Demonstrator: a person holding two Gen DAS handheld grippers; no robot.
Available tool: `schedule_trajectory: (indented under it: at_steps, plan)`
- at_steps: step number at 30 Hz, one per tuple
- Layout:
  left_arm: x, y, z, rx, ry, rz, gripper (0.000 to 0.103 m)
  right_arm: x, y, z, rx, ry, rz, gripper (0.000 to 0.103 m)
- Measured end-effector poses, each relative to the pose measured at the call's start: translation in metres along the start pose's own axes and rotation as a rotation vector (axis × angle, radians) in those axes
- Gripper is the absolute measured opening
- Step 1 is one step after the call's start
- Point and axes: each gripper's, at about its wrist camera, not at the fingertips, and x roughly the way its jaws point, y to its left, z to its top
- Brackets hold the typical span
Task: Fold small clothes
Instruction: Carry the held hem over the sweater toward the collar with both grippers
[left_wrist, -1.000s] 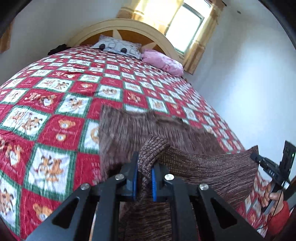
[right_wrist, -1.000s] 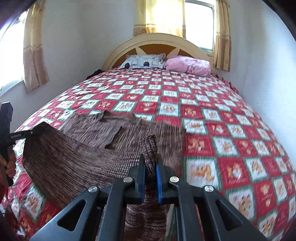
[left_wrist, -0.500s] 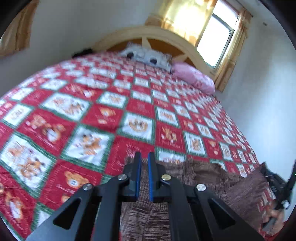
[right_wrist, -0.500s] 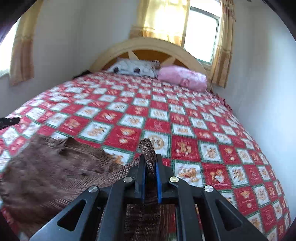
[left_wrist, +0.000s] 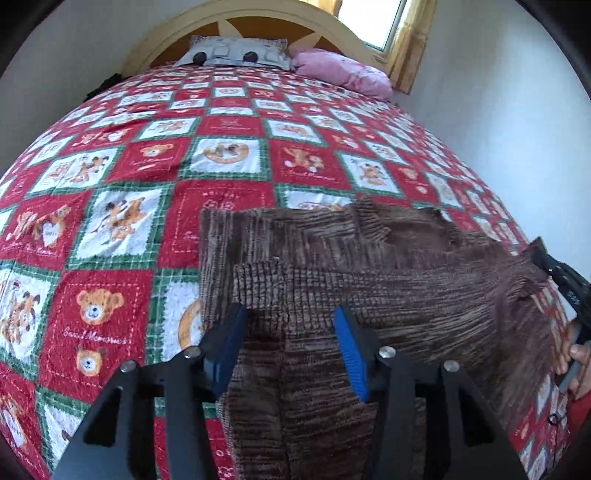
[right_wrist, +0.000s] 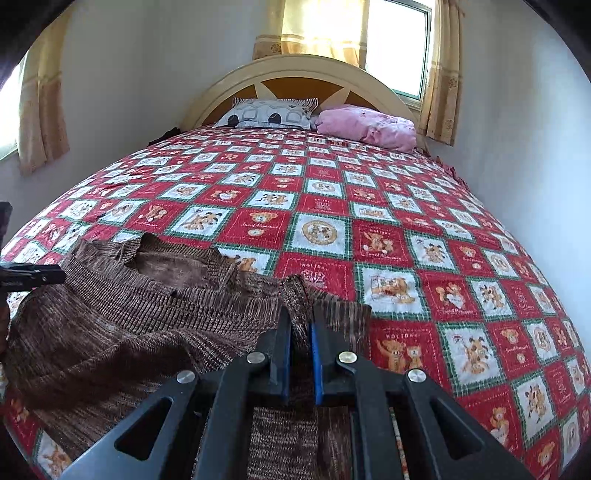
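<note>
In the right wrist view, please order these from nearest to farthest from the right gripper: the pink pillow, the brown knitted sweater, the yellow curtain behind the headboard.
1. Brown knitted sweater: pinched in the right gripper, spread to its left on the quilt.
2. Pink pillow: at the bed's head, right of centre.
3. Yellow curtain: above the headboard, at the window.

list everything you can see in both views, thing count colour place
sweater: one, brown knit, spread on the near end of the bed, bottom part folded up
quilt: one, red, white and green teddy-bear squares, covering the bed
pillows: two, grey patterned and pink, at the headboard
headboard: one, cream and orange, arched, far end
curtains: yellow, at the windows
left tool: black with blue pads, jaws opening over the sweater's hem
right tool: shut on a sweater corner
hand: one, right edge of left view
</note>
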Motion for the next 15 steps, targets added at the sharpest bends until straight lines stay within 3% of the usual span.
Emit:
schedule_trajectory:
  at_steps: [5,8,10,11,15]
  plan:
    - [-0.004,-0.006,-0.001,0.013,-0.011,0.074,0.055,0.002,-0.003,-0.005,0.020,0.018,0.007,0.009]
    - [0.002,-0.001,-0.004,-0.023,0.004,0.060,0.058,0.004,-0.004,-0.009,0.027,0.026,0.012,0.009]
    - [0.003,0.002,-0.004,-0.040,-0.010,0.057,0.041,0.005,-0.005,-0.010,0.029,0.030,0.011,0.009]
    - [0.002,0.004,-0.004,-0.052,-0.013,0.023,0.015,0.006,-0.005,-0.011,0.032,0.032,0.011,0.009]
    - [-0.010,-0.001,-0.005,-0.047,-0.051,0.033,0.014,-0.001,-0.007,-0.010,0.056,0.030,0.021,0.009]
